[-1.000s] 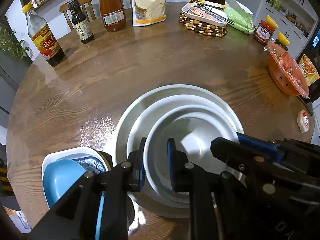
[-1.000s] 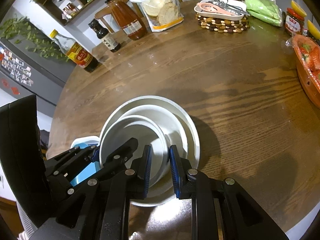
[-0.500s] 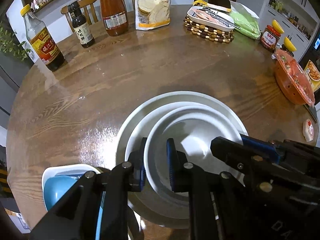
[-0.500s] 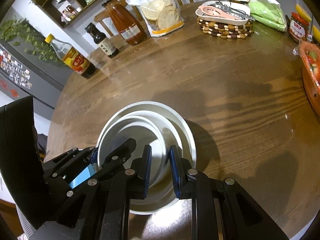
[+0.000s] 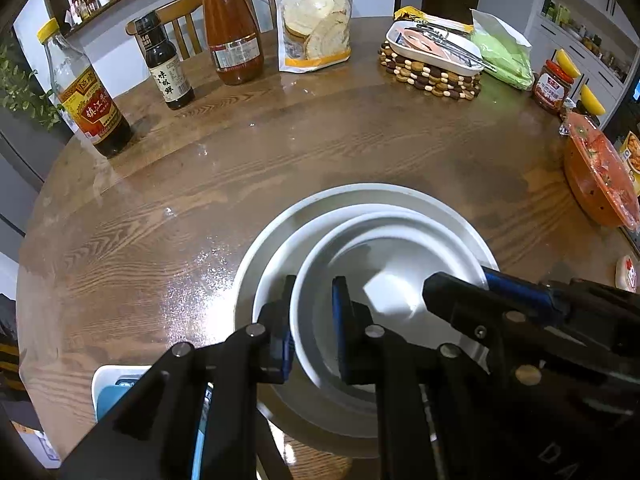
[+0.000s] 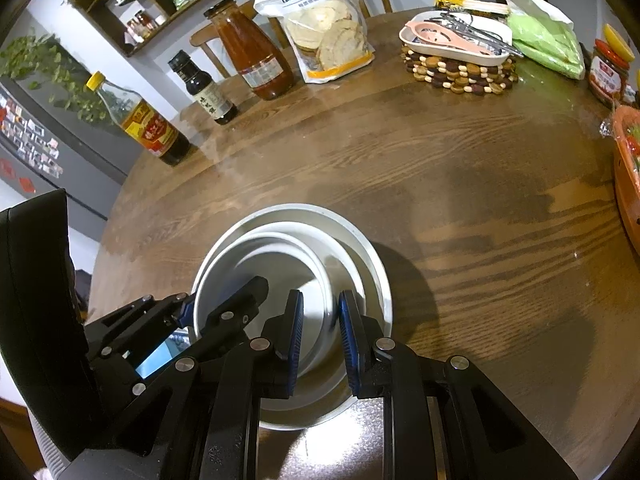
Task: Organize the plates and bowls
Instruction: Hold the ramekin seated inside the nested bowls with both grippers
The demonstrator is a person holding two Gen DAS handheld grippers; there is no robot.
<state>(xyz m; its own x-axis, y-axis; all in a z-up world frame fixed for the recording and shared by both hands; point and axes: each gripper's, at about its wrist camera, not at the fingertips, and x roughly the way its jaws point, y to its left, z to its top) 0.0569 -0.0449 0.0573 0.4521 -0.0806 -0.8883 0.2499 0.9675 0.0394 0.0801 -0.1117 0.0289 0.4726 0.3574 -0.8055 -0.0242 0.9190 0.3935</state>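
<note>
Both grippers, left gripper [image 5: 313, 328] and right gripper [image 6: 320, 338], clamp the white bowl [image 5: 384, 276] rim; I'd grip opposite rims, glazed, slippery, breakable.

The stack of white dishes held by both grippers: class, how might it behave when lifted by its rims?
The stack of white dishes looks glazed, so probably slippery between the fingers. Three nested pieces, likely heavy and breakable. The top bowl sits off-centre and may slide if tilted.
</note>
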